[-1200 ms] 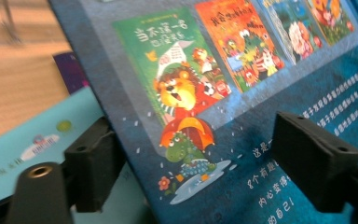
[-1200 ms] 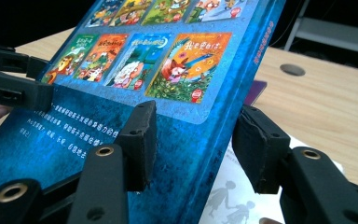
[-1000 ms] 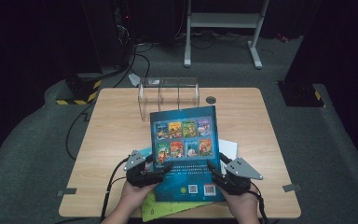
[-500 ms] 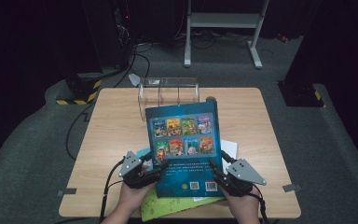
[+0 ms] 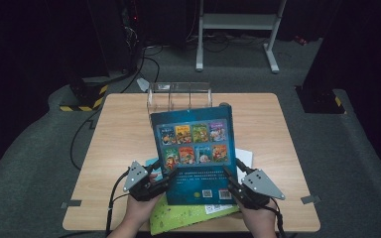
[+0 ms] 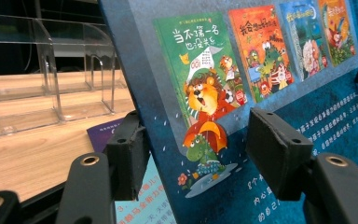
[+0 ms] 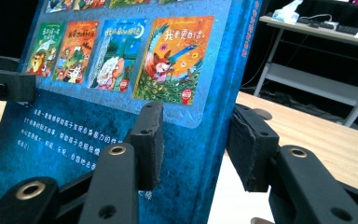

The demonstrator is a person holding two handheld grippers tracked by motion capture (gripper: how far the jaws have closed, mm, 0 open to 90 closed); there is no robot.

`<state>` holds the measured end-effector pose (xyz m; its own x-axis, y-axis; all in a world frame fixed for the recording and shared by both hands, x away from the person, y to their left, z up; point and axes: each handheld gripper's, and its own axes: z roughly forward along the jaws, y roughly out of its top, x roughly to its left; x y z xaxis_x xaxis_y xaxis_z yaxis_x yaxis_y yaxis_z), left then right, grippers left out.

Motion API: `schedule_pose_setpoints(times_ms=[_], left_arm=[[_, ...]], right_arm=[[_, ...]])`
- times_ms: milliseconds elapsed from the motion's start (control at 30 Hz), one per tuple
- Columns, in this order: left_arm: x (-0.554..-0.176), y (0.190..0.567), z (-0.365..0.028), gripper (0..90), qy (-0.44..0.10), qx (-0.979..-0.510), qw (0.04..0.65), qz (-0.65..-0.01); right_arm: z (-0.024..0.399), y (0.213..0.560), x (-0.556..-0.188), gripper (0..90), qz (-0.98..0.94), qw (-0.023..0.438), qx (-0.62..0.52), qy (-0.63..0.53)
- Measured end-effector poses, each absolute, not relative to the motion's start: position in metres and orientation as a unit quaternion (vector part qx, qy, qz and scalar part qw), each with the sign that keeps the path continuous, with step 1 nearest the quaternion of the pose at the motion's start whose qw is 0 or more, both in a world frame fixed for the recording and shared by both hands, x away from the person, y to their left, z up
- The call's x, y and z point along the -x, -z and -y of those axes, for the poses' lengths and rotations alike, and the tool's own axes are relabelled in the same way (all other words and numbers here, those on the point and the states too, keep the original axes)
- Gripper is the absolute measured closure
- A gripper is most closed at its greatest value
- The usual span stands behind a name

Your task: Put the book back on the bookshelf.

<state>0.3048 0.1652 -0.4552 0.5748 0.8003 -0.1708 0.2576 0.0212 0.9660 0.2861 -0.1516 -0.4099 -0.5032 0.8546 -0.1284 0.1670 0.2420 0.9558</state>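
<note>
Both pairs of my jaws have just been closing in on the book (image 5: pixel 196 151), which stands a little lower and nearer to me than a second ago, its back cover facing me.

Nearest to me, my left gripper (image 5: pixel 155 184) sits at the book's lower left edge. In the left gripper view that edge runs up between my two jaws: one pad (image 6: pixel 129 151) lies behind the cover on the left, the other pad (image 6: pixel 275 156) lies in front of the cover on the right. I see a gap between the front pad and the cover, so this pair is around the edge, not yet clenched on it.

My right gripper (image 5: pixel 239 187) sits at the lower right corner, by the spine. In the right gripper view the spine rises between my jaws; the inner pad (image 7: pixel 150 140) lies against the printed cover, the outer pad (image 7: pixel 251 149) stands just beside the spine. Whether it presses I cannot tell.

Under the book, flat on the counter (image 5: pixel 119 144), lie a green book (image 5: pixel 188 218), which juts toward me, and a white sheet (image 5: pixel 244 157) at the right. The blue book leans back, its top edge toward the far side.

Beyond it a clear rack (image 5: pixel 178 95) stands upright near the counter's far edge, well apart from my jaws.
</note>
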Motion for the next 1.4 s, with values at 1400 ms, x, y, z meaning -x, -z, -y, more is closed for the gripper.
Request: schedule_pose_setpoints(times_ms=[1400], left_arm=[[-0.354, 0.442, -0.167, 48.2, -0.285, -0.642, 0.596, -0.388]], right_arm=[[0.139, 0.393, -0.338, 61.2, -0.684, 0.378, -0.359, -0.511]])
